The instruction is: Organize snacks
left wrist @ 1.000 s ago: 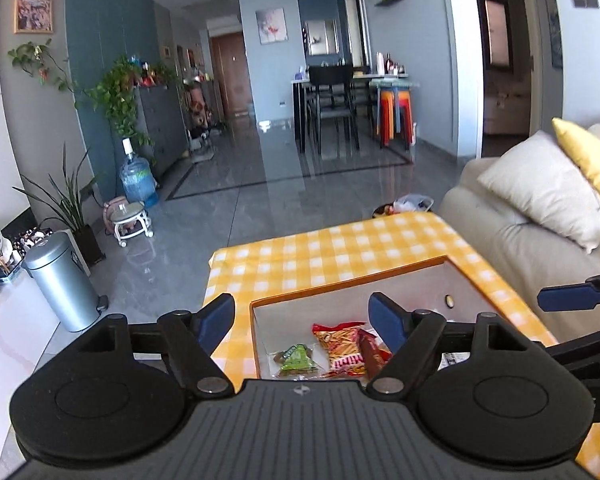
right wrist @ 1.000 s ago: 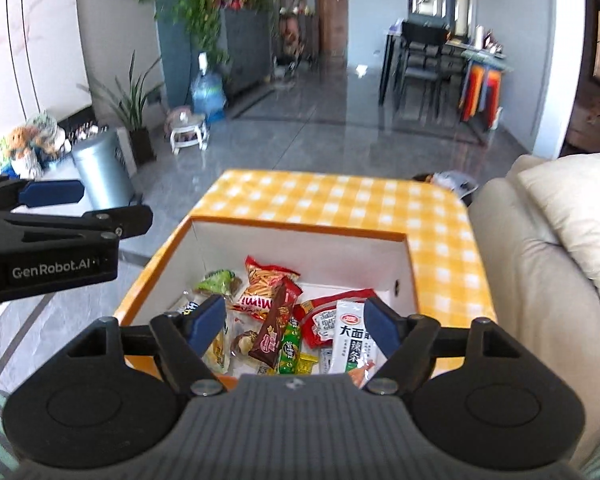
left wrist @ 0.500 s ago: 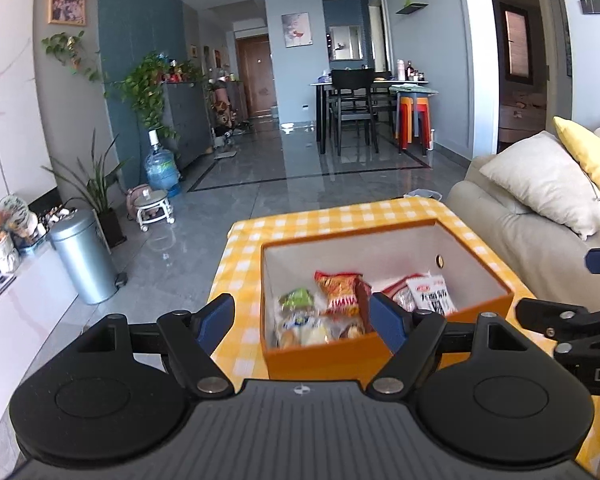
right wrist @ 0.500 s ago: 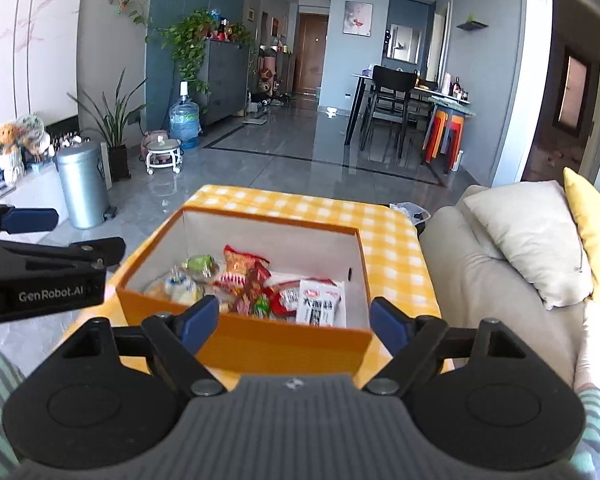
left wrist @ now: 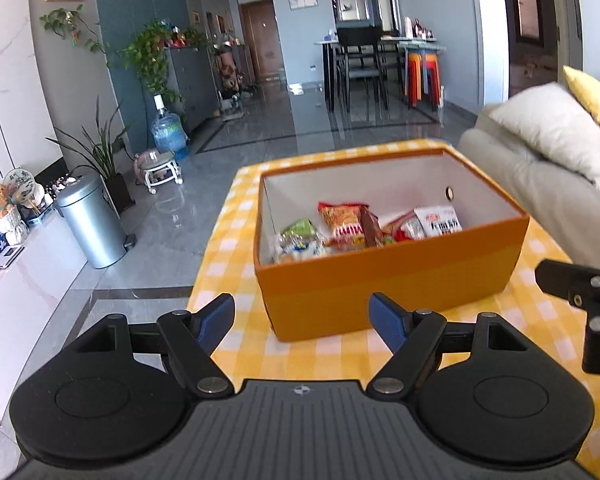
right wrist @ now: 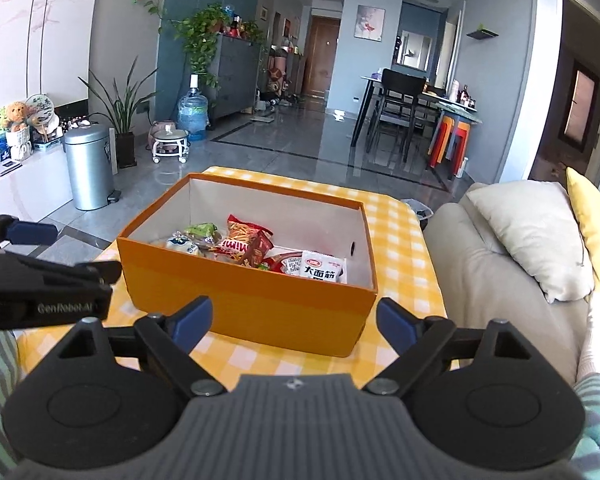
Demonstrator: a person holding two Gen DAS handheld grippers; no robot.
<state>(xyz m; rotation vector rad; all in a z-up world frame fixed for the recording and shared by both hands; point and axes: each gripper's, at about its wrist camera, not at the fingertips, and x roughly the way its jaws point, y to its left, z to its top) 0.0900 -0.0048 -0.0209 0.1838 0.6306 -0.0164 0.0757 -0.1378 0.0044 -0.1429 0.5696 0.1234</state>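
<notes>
An orange box [left wrist: 388,280] [right wrist: 252,300] stands on a table with a yellow checked cloth [left wrist: 340,356] [right wrist: 404,248]. Inside lie several snack packets: a red-orange chips bag [left wrist: 342,224] [right wrist: 240,242], a green packet [left wrist: 300,230] [right wrist: 200,230], a white packet with red top [left wrist: 438,220] [right wrist: 324,266]. My left gripper [left wrist: 302,318] is open and empty, in front of the box's near wall. My right gripper [right wrist: 294,320] is open and empty, also in front of the box. Each gripper shows at the edge of the other's view.
A beige sofa [right wrist: 496,264] with a white cushion [right wrist: 528,232] and a yellow one stands right of the table. A metal bin [right wrist: 90,166], plants, a water jug [right wrist: 194,114] and a low white shelf stand at the left. A dining table with chairs [right wrist: 404,108] stands far back.
Both grippers have pulled back and up from over the box; the box now lies wholly in front of them. Both stay open and empty.
</notes>
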